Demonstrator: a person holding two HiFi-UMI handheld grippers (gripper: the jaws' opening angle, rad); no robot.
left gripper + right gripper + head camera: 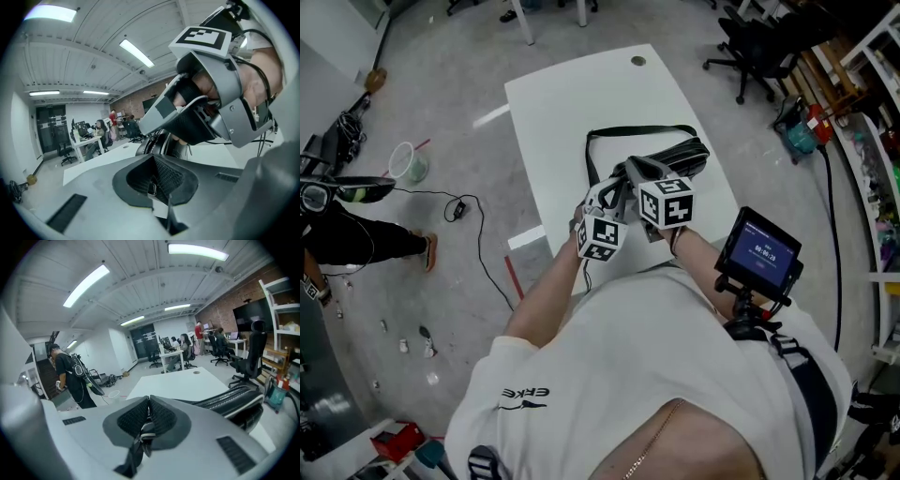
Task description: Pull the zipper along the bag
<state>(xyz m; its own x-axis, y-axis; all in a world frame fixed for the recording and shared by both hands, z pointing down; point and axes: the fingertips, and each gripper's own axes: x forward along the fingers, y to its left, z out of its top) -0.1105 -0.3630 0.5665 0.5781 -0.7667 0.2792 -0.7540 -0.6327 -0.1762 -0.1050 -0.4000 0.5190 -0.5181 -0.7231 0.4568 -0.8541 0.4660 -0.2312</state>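
Left hand-held gripper (153,174) has its jaws pressed together on a small metal zipper pull (152,188), which sits pinched between the dark ribbed pads. Right hand-held gripper (148,416) is likewise closed, clamped on a dark fabric strip (138,446) with a pale band across it that hangs down out of the jaws. In the head view the two sit close side by side, the right one a little farther in over the table (572,103), and both meet at the near end of the bag (675,155).

That black bag lies on the right half of the white table, close to the near edge, with its ribbed body running toward the right edge. Its thin strap (628,131) loops flat on the tabletop toward the table's middle. What the bag holds cannot be seen from any view.

Beyond the table's left edge a clear cup (411,161) stands on the grey floor, with something pale green inside. A small screen (759,248) juts out at the person's right side.
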